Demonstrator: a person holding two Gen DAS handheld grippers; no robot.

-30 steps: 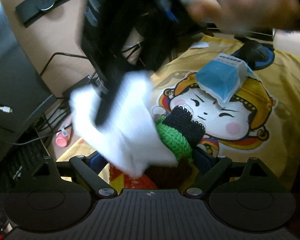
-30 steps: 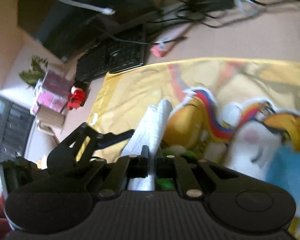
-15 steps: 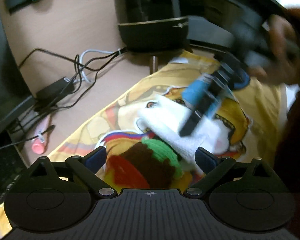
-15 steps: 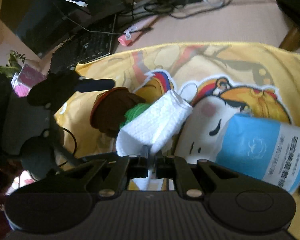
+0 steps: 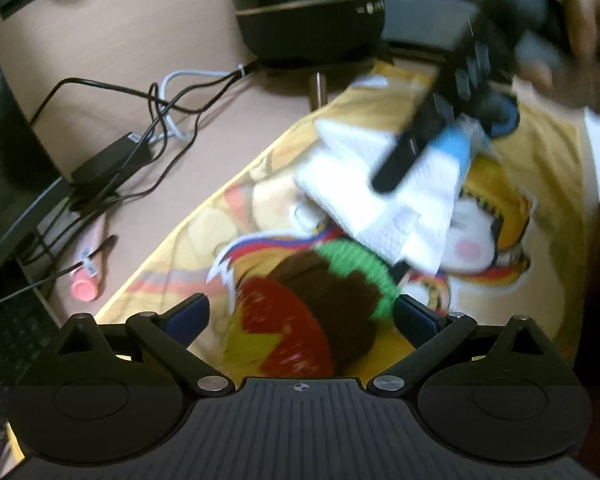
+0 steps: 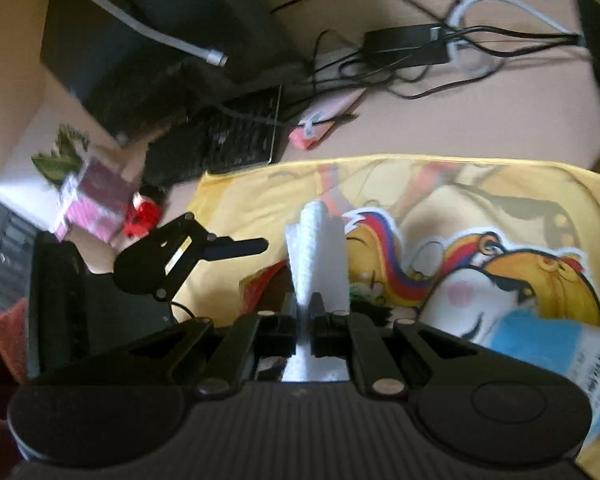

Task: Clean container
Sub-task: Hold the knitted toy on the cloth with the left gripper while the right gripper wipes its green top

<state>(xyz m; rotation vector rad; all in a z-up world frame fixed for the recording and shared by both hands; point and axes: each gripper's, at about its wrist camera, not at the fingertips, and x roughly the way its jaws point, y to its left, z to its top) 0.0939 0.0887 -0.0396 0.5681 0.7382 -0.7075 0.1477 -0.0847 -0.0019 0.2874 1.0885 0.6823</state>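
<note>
The one crocheted container, red, brown and green, sits low between the spread blue fingers of the left tongs, which are released and do not visibly touch it; half a second ago it lay in the same gap. The single white wipe has lifted off its green rim since then and now hangs above and beyond it, pinched by the right tongs, whose jaws are clenched on the folded sheet. In the right wrist view the wipe stands up straight ahead of the tongs, with the container barely showing behind it. One blue tissue pack lies to the right of the right tongs on the yellow cartoon cloth that covers the desk, and one black keyboard lies beyond the cloth's far edge
</note>
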